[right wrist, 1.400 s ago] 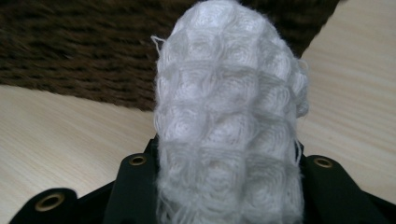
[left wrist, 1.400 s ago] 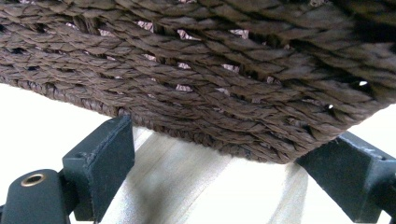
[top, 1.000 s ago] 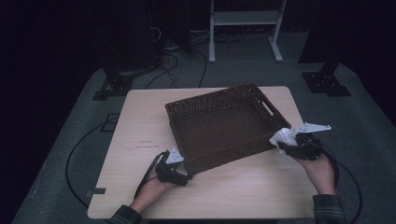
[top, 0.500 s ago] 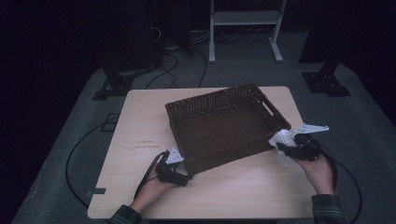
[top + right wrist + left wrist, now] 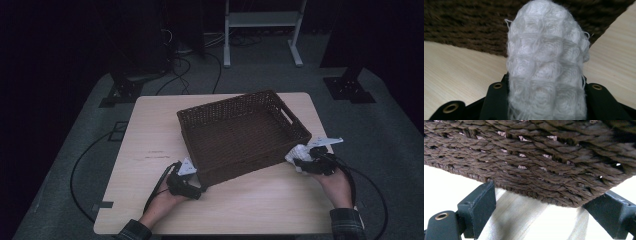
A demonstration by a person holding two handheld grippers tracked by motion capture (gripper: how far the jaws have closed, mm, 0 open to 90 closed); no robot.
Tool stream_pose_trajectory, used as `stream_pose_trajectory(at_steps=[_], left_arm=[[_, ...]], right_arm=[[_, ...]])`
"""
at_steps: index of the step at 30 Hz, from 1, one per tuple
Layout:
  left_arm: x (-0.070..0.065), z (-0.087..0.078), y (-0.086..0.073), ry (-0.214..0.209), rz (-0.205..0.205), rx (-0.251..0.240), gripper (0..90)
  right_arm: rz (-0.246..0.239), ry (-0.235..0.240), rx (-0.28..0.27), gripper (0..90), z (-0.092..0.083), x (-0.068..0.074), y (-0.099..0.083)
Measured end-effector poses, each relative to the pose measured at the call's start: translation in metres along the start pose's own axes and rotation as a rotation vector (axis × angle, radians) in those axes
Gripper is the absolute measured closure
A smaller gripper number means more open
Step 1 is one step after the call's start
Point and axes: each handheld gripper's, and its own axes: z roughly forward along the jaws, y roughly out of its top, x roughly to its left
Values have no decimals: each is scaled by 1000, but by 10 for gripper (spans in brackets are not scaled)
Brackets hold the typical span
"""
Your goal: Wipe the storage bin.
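L jaws: my left gripper [image 5: 192,184] spread wide at the near-left corner of the wicker basket [image 5: 240,131], lower centre of frame, pads not pinching it | R jaws: my right gripper [image 5: 306,161] pinching a white knitted cloth [image 5: 546,62], right of frame, just beside basket's right corner | basket: mid-table [image 5: 150,125], skewed

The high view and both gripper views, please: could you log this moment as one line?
left gripper: open at basket corner | right gripper: shut on white cloth beside basket | table: basket on it
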Motion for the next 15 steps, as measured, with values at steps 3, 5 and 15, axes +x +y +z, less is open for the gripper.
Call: stream_pose_trajectory(at_steps=[3, 5, 15], left_arm=[[0, 0, 0, -3, 4, -1, 108], [0, 0, 0, -5, 3, -2, 108], [0, 0, 0, -5, 4, -1, 109]], right_arm=[[0, 3, 17, 554, 6, 1, -2], [-3, 4, 33, 554, 11, 2, -5], [-11, 1, 61, 552, 19, 6, -8]])
